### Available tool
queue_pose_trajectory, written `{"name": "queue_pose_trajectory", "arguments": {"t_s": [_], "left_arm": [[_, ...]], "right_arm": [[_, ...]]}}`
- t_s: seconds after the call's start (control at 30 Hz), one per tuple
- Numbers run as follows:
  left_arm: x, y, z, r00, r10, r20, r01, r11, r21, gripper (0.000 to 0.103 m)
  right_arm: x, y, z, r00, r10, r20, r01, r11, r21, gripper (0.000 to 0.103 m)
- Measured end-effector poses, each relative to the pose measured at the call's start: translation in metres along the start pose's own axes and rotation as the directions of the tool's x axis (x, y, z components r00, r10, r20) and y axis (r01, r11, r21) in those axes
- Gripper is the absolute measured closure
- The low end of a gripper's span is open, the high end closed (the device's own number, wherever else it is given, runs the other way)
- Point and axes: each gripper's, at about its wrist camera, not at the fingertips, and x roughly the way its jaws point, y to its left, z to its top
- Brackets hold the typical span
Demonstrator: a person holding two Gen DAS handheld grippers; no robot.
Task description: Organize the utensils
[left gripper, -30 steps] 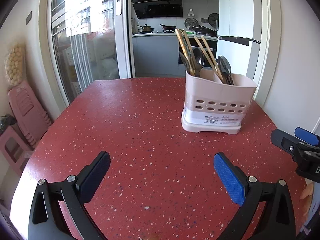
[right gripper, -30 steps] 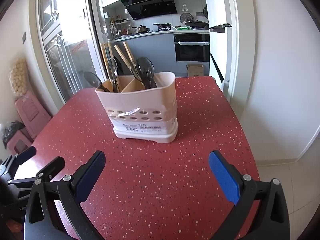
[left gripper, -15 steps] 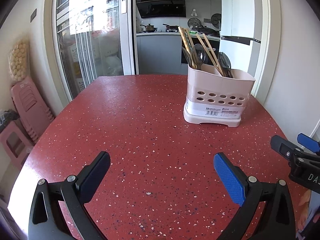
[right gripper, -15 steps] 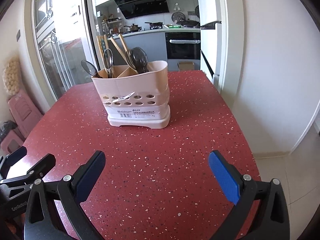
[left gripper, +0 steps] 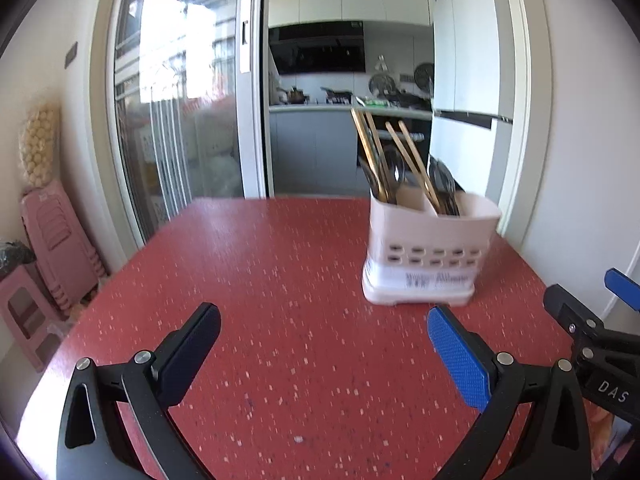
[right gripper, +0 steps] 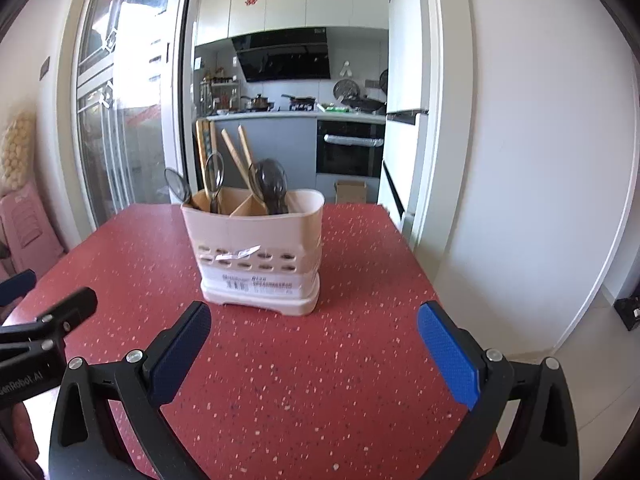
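Observation:
A pale pink utensil holder [left gripper: 430,256] [right gripper: 258,254] stands upright on the red speckled table [left gripper: 280,300] [right gripper: 360,280]. Wooden chopsticks [left gripper: 412,164] [right gripper: 236,156] and dark spoons [left gripper: 442,184] [right gripper: 272,184] stick up out of its compartments. My left gripper [left gripper: 324,344] hovers open over the table, well short of the holder and to its left, with nothing between its fingers. My right gripper [right gripper: 314,340] is open too, empty, just in front of the holder. Each gripper shows at the edge of the other's view: the right gripper's tips [left gripper: 576,312] and the left gripper's tips [right gripper: 48,312].
Stacked pink stools [left gripper: 44,252] stand on the floor left of the table by a glass sliding door [left gripper: 176,128]. A white wall [right gripper: 540,160] and door frame run close along the table's right edge. A kitchen lies beyond the far edge.
Both grippers have pulled back from the holder and tilted upward, so the holder sits lower and farther off in both views. Both stay open and empty.

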Motion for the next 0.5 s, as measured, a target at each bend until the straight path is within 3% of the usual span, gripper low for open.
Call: {"name": "queue_pose_trajectory", "arguments": {"t_s": [0.5], "left_arm": [[0.0034, -0.001, 0.0026, 1.0, 0.001, 0.002, -0.001, 1.0, -0.01, 0.0]], "right_arm": [[0.0006, -0.0021, 0.0029, 1.0, 0.011, 0.025, -0.012, 1.0, 0.016, 0.0]]}}
